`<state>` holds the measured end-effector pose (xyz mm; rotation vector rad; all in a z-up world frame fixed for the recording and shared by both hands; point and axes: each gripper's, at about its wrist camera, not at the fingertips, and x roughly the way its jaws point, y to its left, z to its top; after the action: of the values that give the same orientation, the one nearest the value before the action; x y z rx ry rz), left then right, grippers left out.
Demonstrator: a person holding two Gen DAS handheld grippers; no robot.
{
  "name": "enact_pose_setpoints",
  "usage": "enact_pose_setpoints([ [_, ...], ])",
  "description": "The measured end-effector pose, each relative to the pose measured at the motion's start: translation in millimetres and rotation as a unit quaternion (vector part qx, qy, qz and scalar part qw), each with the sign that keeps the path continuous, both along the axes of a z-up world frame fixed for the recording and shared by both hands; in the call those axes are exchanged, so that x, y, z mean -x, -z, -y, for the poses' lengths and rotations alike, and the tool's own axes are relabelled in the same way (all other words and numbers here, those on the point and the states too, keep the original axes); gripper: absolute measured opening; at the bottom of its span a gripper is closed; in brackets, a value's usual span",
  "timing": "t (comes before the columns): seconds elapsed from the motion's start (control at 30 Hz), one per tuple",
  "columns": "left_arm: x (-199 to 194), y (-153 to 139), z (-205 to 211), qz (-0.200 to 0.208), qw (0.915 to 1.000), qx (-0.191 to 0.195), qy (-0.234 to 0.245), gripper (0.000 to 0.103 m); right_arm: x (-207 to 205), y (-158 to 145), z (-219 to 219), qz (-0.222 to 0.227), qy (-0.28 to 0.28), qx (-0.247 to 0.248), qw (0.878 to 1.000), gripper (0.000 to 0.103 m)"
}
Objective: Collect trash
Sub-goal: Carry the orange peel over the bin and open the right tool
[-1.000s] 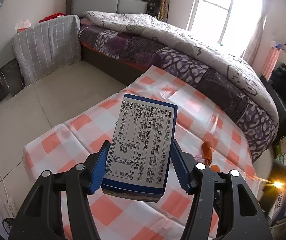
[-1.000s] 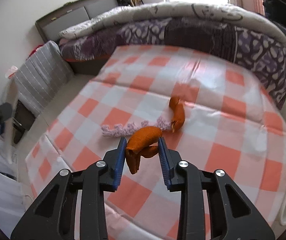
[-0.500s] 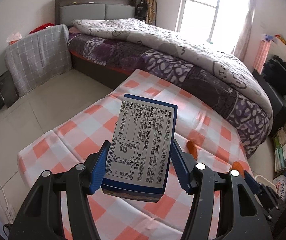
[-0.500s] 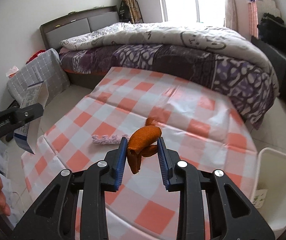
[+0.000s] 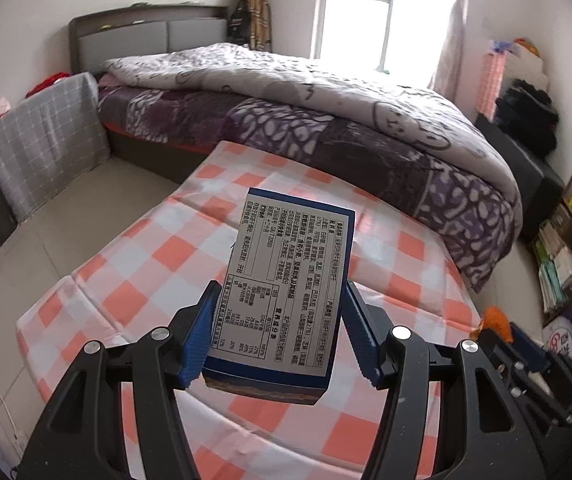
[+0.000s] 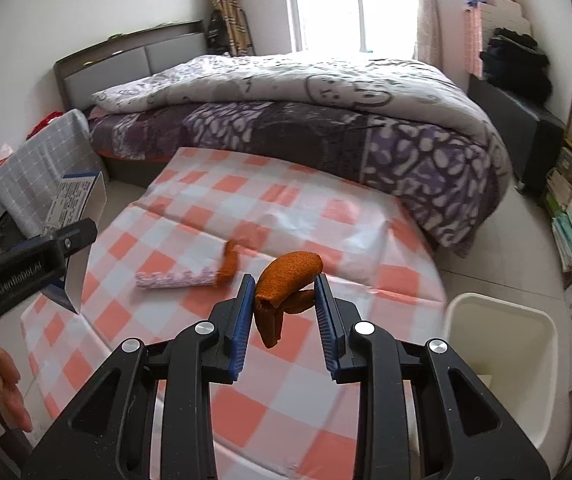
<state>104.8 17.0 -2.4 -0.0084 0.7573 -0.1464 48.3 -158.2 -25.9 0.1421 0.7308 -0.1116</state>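
A low table [image 6: 386,236] beside the bed [image 6: 326,92] is draped in a smooth, creased plastic cloth of coral and white checks. The left gripper [image 5: 282,328] is clamped on a flat rectangular cardboard box [image 5: 286,280]: its 2 ribbed blue pads press the box's long sides, the jaws standing about half apart because of the box's width. The box has a navy border, a white panel of dense black print facing the camera and a brown-patterned lower end, and it is held tilted above the cloth. The right wrist view shows the same box at far left [image 6: 76,220] with the left gripper's black arm across it, and part of a hand [image 6: 6,384] at the lower left edge. The right gripper [image 6: 286,300] is closed tight on a curled piece of orange peel [image 6: 286,280], matte and pebbled, its lower flap hanging between the blue pads, clear of the table. On the cloth just beyond lies a second curl of orange peel [image 6: 228,264], touching the end of a crinkled, pale lilac wrapper [image 6: 174,280] with a small printed pattern. A cream plastic bin [image 6: 502,356], rounded-rectangular with smooth walls, stands on the tiled floor at the table's right corner, near the right gripper.
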Motion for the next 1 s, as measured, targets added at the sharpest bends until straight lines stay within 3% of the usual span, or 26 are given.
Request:
enact_pose_setpoints([
  [0.5, 17, 15, 71, 0.003, 0.9975, -0.034, 0.062, 0.059, 28, 1, 81, -0.025, 0.092, 0.004, 0.995, 0.029],
  [1.0, 44, 30, 150, 0.006, 0.9887, -0.053, 0.140, 0.059, 63, 14, 167, -0.069, 0.189, -0.009, 0.980, 0.029],
])
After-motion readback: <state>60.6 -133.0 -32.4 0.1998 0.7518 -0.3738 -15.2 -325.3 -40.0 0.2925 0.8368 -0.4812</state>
